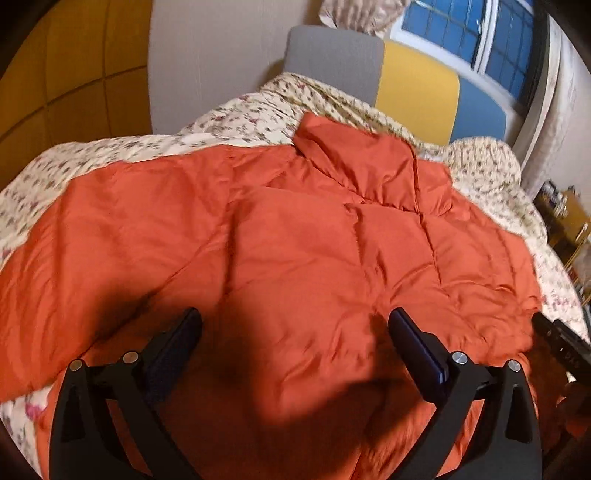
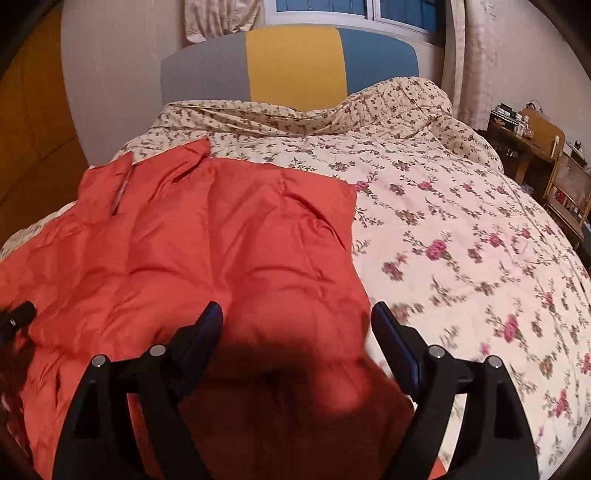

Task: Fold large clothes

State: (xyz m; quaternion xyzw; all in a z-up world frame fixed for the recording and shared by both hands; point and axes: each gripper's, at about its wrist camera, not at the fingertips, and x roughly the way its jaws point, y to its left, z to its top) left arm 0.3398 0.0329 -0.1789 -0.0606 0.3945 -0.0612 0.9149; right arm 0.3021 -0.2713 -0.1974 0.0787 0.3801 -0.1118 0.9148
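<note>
A large orange-red puffer jacket (image 1: 295, 240) lies spread flat on the bed, collar (image 1: 354, 162) toward the headboard, one sleeve out to the left. My left gripper (image 1: 293, 317) is open, fingers wide apart, hovering over the jacket's lower middle. In the right wrist view the jacket (image 2: 184, 251) fills the left half, its right edge folded in. My right gripper (image 2: 297, 314) is open above the jacket's lower right edge. Each gripper shows at the edge of the other's view: the right one (image 1: 565, 339) and the left one (image 2: 18, 314).
The bed is covered with a cream floral quilt (image 2: 461, 240). A grey, yellow and blue headboard (image 2: 291, 62) stands at the far end under a window (image 1: 469, 33). A wooden side table and chair (image 2: 535, 147) stand to the right of the bed.
</note>
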